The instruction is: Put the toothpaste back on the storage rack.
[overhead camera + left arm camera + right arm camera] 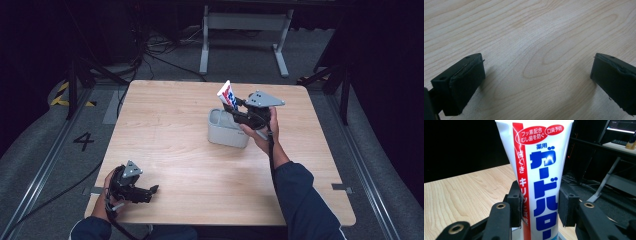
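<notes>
A white toothpaste tube (pixel 227 94) with red and blue print is held tilted above a small grey bin (pixel 227 128) on the wooden table (pixel 165 135). My right gripper (pixel 237 107) is shut on the tube, its two black pads pressing the tube's sides. In the right gripper view the tube (pixel 540 170) stands upright between the pads (pixel 515 205), and the right gripper (pixel 539 206) clamps its lower half. My left gripper (pixel 152 190) rests low near the table's front left edge. In the left gripper view its jaws stand wide apart over bare wood, the left gripper (pixel 537 75) open and holding nothing.
The grey bin stands right of the table's centre, just below the tube. A white-legged desk frame (pixel 245 35) and loose cables (pixel 150 50) lie on the floor beyond the table. A floor mark "4" (pixel 83 141) sits to the left.
</notes>
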{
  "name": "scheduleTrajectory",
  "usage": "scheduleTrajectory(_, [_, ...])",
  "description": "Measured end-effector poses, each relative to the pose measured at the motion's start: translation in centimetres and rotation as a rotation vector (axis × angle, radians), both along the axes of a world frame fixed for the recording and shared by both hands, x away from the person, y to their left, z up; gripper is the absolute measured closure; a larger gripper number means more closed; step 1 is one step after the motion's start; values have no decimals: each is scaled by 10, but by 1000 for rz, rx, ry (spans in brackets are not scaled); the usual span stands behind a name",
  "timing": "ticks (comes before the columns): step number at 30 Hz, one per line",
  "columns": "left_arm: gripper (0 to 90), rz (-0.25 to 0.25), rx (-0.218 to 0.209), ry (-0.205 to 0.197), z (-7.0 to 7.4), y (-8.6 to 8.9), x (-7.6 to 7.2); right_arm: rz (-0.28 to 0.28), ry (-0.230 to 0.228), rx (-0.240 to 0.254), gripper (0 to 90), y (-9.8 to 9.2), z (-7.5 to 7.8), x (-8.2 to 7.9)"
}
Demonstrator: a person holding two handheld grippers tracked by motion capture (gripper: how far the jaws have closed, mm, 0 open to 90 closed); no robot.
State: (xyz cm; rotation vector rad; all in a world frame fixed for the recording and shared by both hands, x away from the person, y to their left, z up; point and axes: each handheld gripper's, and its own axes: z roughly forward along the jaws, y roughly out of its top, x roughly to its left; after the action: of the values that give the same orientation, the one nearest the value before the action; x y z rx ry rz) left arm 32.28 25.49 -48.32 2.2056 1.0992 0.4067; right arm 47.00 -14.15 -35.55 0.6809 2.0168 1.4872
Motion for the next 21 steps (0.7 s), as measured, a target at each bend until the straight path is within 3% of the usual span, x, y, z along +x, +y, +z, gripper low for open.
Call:
scheduleTrajectory(5, [0, 1, 1, 0, 0, 0, 0, 0, 12, 7, 615, -1, -4, 3])
scheduleTrajectory(11, [0, 1, 1, -1, 0, 0, 0, 7, 9, -43, 612, 2, -7, 2])
scheduleTrajectory(21, [0, 2, -3, 5, 0, 0, 0, 10, 37, -57, 605, 1, -16, 6])
